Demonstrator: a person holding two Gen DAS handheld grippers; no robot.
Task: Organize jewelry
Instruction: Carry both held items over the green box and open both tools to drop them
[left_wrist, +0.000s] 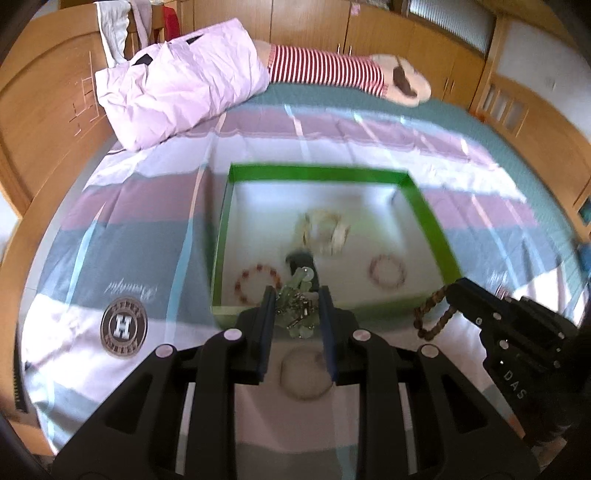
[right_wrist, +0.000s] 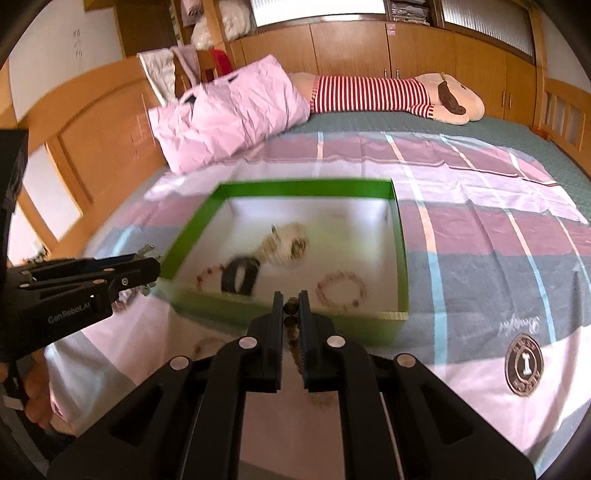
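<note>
Reading "GenRobot.AI" along the left hand-held gripper (right_wrist: 149, 275), "DAS" on the right hand-held gripper (left_wrist: 448, 293)

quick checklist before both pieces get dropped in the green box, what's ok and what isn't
1. Left gripper shut on the green bead piece: ok, the beads sit between its fingers.
2. Right gripper shut on the brown bead bracelet: ok, its loop hangs clear in the left wrist view.
3. Green box open, no lid: ok.
4. Free floor in the box: ok, bare space behind the pale bangles; the red bead bracelet and pink bracelet lie near the front wall.
5. Held pieces already over the box: not ok, both appear short of the front wall.
6. Nothing left on the sheet: not ok, a thin ring lies under the left gripper.
</note>
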